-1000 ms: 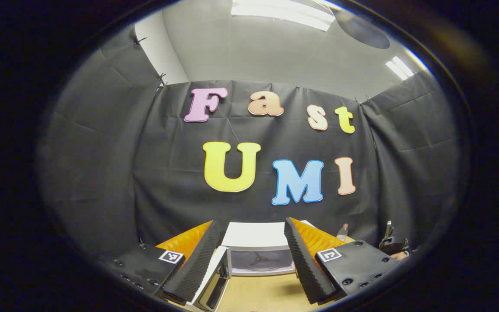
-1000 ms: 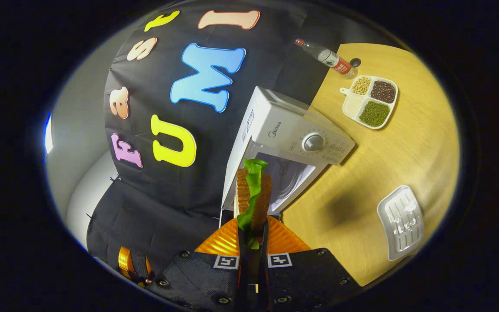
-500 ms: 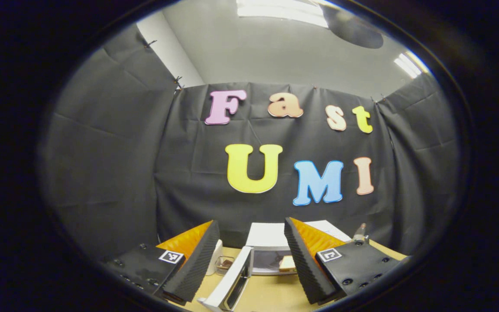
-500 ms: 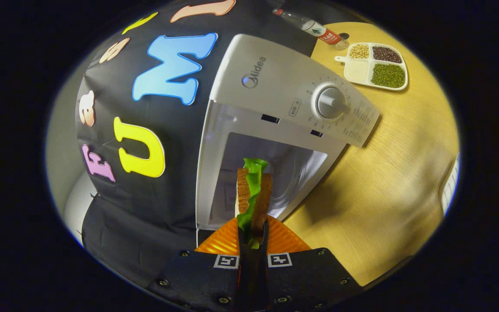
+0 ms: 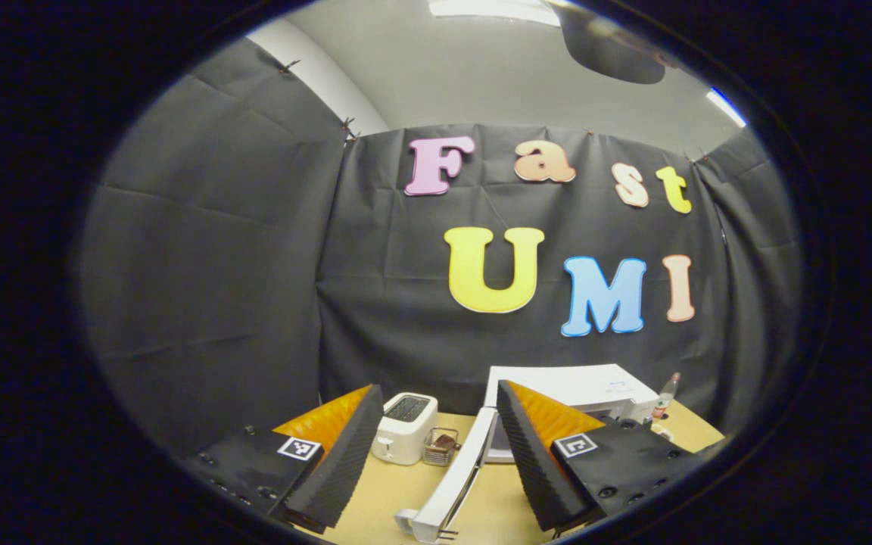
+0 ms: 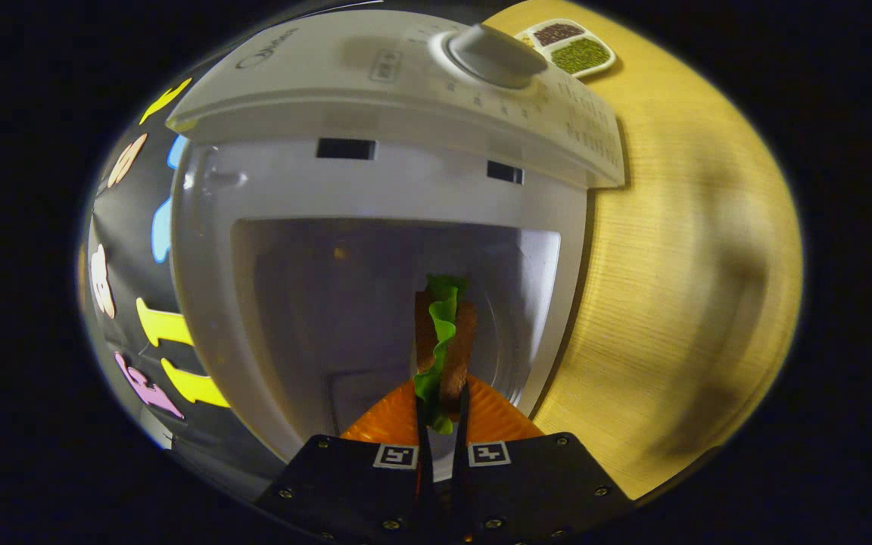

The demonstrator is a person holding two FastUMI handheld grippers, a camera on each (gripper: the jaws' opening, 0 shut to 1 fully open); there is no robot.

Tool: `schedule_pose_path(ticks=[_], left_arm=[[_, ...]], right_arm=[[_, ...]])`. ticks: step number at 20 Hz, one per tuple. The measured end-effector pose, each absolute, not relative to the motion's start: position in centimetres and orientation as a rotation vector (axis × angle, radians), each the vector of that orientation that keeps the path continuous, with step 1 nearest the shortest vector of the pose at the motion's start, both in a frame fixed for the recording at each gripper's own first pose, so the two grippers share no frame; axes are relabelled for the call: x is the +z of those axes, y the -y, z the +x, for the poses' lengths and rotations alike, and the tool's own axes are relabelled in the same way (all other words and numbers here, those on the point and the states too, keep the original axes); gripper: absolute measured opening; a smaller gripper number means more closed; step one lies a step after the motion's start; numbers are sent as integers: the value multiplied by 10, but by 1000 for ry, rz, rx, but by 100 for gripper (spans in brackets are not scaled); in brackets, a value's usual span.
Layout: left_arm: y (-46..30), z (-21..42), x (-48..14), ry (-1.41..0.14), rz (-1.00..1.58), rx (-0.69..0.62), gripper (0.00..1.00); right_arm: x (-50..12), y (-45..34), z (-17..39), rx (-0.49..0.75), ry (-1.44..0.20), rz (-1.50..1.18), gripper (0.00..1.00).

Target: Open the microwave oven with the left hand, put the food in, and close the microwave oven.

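Sandwich (image 6: 443, 341) — long axis pointing into the microwave (image 6: 375, 151) cavity; your right gripper (image 6: 442, 424) clamps it, left gripper (image 5: 436, 454) gapes empty.

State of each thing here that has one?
Microwave: cavity open.
Door: swung wide open.
Sandwich: clamped on edge, at the cavity mouth.
Right gripper: shut on sandwich.
Left gripper: open, empty.
Toaster: upright on table.
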State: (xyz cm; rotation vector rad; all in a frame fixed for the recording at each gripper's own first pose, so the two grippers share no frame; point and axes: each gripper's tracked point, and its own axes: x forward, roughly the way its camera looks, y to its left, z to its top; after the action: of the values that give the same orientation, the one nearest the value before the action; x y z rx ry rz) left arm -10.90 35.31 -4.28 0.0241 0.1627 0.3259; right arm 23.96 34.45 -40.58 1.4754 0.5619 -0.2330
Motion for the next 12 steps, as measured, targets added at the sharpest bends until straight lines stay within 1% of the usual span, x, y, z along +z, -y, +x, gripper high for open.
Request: schedule_pose_path(ticks=[3, 6, 9, 11, 12], left_arm=[[-374, -123, -45, -171, 24, 379, 96], [-386, -127, -50, -187, 7, 404, 96], [-389, -125, -51, -181, 1, 404, 97], [-386, -123, -49, -174, 5, 391, 96], [-382, -120, -50, -172, 3, 378, 97]], right_arm=[[-423, -349, 255, -298, -533, 1491, 10], [-430, -355, 269, -329, -512, 1464, 10], [-428, -359, 275, -342, -511, 1459, 13], [-428, -358, 273, -360, -533, 1448, 22], [-429, -356, 263, -366, -565, 1427, 33]])
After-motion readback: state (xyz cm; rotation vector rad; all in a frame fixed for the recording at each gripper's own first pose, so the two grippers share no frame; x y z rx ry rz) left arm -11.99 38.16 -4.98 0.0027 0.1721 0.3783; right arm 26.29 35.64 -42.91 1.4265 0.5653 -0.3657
